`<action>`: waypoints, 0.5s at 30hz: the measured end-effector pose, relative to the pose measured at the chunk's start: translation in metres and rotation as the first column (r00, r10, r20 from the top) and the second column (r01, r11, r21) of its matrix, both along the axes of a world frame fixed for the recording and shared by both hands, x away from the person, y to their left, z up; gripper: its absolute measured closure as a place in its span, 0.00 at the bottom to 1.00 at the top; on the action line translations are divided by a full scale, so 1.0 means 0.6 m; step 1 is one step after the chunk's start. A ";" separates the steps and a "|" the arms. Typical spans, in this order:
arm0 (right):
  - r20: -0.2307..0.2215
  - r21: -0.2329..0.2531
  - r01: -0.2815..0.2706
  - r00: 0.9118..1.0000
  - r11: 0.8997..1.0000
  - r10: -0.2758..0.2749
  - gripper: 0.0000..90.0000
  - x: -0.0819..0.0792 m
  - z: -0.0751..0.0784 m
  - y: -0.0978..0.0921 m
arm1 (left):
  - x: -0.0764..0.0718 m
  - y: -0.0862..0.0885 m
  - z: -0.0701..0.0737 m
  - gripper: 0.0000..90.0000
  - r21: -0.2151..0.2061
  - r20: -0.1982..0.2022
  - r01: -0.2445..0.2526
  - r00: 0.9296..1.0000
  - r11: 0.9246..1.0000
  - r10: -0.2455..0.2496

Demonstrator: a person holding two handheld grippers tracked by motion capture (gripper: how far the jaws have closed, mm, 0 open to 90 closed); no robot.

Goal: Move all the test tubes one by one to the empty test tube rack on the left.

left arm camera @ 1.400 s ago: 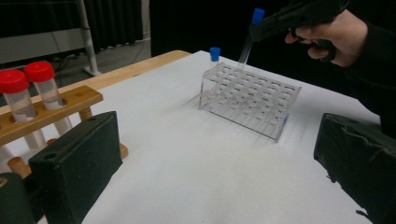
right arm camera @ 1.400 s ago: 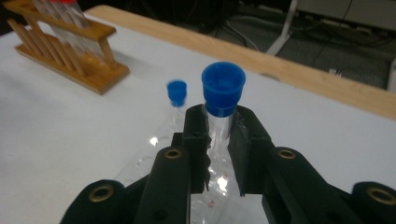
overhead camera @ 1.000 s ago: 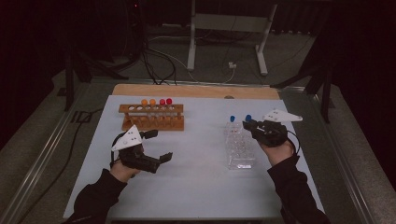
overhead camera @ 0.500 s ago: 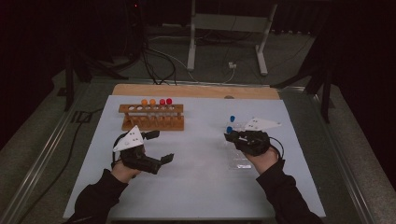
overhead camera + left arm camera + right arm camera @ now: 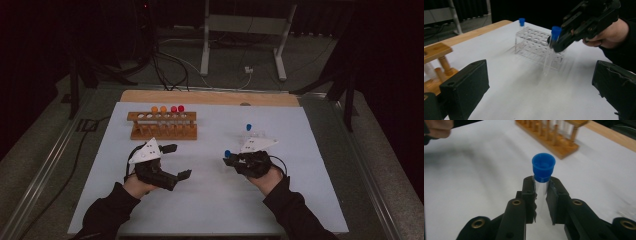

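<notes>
My right gripper (image 5: 232,160) is shut on a clear tube with a blue cap (image 5: 228,153), held upright just above the white mat, left of the clear plastic rack (image 5: 256,136). In the right gripper view the pads (image 5: 529,192) clamp the tube (image 5: 543,167) just under its cap. One more blue-capped tube (image 5: 248,127) stands in the clear rack's far corner. My left gripper (image 5: 177,161) is open with nothing in it, in front of the wooden rack (image 5: 164,125). Its view faces the held tube (image 5: 550,55), the right gripper (image 5: 559,42) and the clear rack (image 5: 534,46).
The wooden rack holds orange-capped and red-capped tubes (image 5: 167,110) in its back row. A wooden board (image 5: 210,97) lies along the mat's far edge. Bare white mat (image 5: 210,200) lies between and in front of my two hands.
My right gripper has lifted a blue-capped tube out of the clear rack and carried it left and nearer to me. The left gripper has stayed put, open.
</notes>
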State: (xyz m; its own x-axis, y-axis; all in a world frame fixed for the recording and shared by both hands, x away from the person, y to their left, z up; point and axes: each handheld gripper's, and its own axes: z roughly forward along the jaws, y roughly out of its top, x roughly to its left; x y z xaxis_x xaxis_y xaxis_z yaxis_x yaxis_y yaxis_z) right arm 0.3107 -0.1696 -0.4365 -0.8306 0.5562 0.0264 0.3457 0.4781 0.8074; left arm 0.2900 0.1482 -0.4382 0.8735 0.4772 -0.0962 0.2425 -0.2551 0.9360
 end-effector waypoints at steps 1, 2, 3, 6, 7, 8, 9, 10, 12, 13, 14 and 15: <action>0.000 -0.003 -0.012 1.000 1.000 0.012 0.85 -0.003 -0.001 0.005 | -0.001 -0.003 0.001 0.02 0.001 -0.003 0.008 1.000 1.000 -0.008; -0.003 -0.005 -0.023 1.000 1.000 0.023 0.85 -0.006 -0.002 0.010 | -0.003 -0.006 0.002 0.02 -0.001 -0.001 0.017 1.000 1.000 -0.017; -0.004 -0.006 -0.040 0.999 0.999 0.040 0.85 -0.009 -0.003 0.015 | -0.005 -0.009 0.003 0.02 -0.004 -0.001 0.029 1.000 1.000 -0.029; -0.007 -0.010 -0.074 0.997 0.997 0.074 0.85 -0.018 -0.005 0.030 | -0.009 -0.018 0.005 0.02 -0.014 -0.010 0.057 0.998 0.998 -0.057; -0.010 -0.011 -0.085 0.996 0.996 0.085 0.85 -0.021 -0.005 0.034 | -0.011 -0.022 0.005 0.03 -0.017 -0.011 0.067 0.998 0.998 -0.067; -0.011 -0.012 -0.093 0.996 0.996 0.093 0.85 -0.023 -0.005 0.038 | -0.013 -0.026 0.005 0.05 -0.017 -0.003 0.072 0.997 0.997 -0.072; -0.012 -0.011 -0.101 0.995 0.995 0.101 0.85 -0.026 -0.006 0.042 | -0.015 -0.029 0.005 0.06 -0.018 -0.001 0.079 0.997 0.997 -0.079; -0.013 -0.012 -0.110 0.994 0.994 0.110 0.85 -0.028 -0.006 0.046 | -0.016 -0.033 0.005 0.07 -0.018 -0.001 0.081 0.997 0.997 -0.081; -0.012 -0.014 -0.127 0.992 0.992 0.127 0.85 -0.033 -0.007 0.052 | -0.017 -0.040 0.004 0.08 -0.021 -0.001 0.087 0.996 0.996 -0.087; -0.015 -0.013 -0.133 0.991 0.991 0.133 0.85 -0.035 -0.006 0.055 | -0.017 -0.043 0.003 0.09 -0.026 -0.007 0.092 0.996 0.995 -0.093; -0.016 -0.012 -0.140 0.990 0.990 0.140 0.85 -0.037 -0.006 0.058 | -0.017 -0.045 0.002 0.10 -0.027 -0.006 0.096 0.995 0.995 -0.096; -0.012 -0.014 -0.147 0.989 0.989 0.147 0.85 -0.039 -0.006 0.060 | -0.017 -0.047 0.001 0.17 -0.029 -0.001 0.088 0.996 0.996 -0.088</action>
State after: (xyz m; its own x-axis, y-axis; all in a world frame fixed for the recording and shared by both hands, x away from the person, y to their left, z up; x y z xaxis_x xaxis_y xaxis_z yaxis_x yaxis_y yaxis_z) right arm 0.2876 -0.1337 -0.4403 -0.9032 0.4282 0.0284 0.2794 0.5364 0.7964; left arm 0.2799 0.1201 -0.4376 0.9120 0.3951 -0.1104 0.2219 -0.2487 0.9428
